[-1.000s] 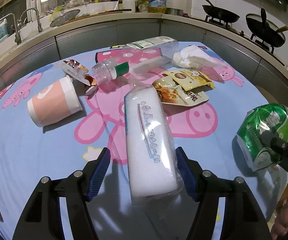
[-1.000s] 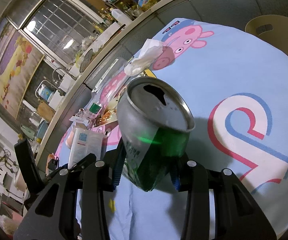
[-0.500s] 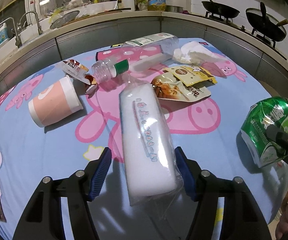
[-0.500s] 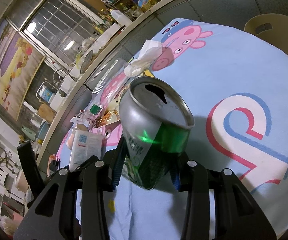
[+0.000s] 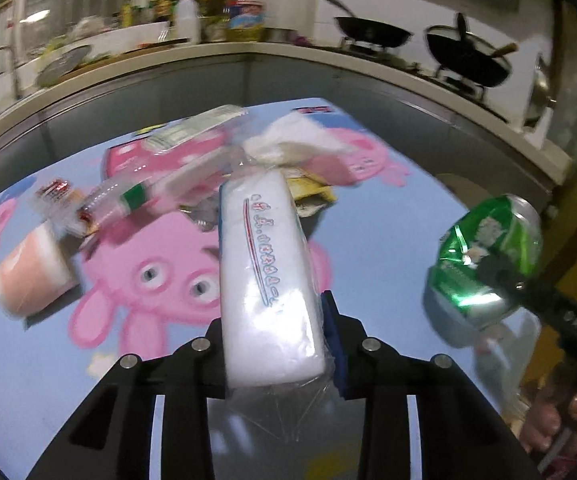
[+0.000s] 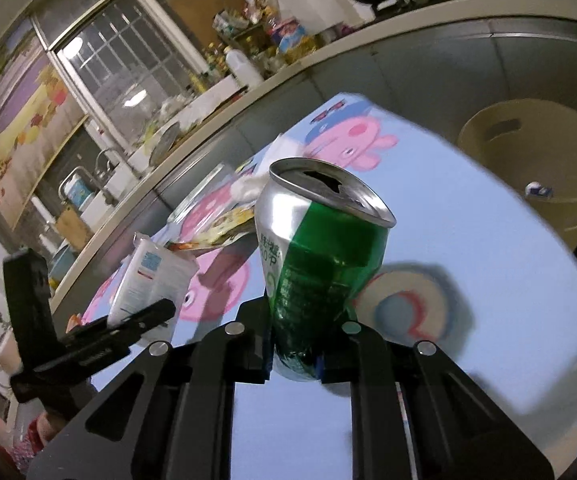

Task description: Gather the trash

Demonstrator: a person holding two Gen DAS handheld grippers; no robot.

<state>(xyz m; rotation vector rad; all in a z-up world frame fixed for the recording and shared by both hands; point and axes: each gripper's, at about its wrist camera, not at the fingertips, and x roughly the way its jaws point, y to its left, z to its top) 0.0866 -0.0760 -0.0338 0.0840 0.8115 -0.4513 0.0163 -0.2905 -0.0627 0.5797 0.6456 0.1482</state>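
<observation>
**Two loads up at once, two ways to lose them**

Both of your grippers were loaded. The left gripper point(image 5: 276, 340) had its jaws closing on the white tissue pack in clear plastic wrap point(image 5: 266, 264), gripped near its lower end with most of the length jutting forward over the blue cartoon-print tablecloth point(image 5: 368, 264). That overhang could have levered the pack out of the blue pads point(image 5: 334, 344), since the slick wrap gave them little to bite.

Your right gripper point(image 6: 292, 354) had its jaws closing on the dented green and silver drinks can point(image 6: 320, 264), held low on its body, tilted, mouth open at the top. Squeezing harder could have crumpled it further and loosened the hold; any dregs might have spilled.

The round beige bin point(image 6: 544, 168) stood past the table's far edge. Carrying both across together risked a knock between them. The clear plastic bottle point(image 5: 128, 200) and pink paper cup point(image 5: 32, 280) remained on the cloth.
</observation>
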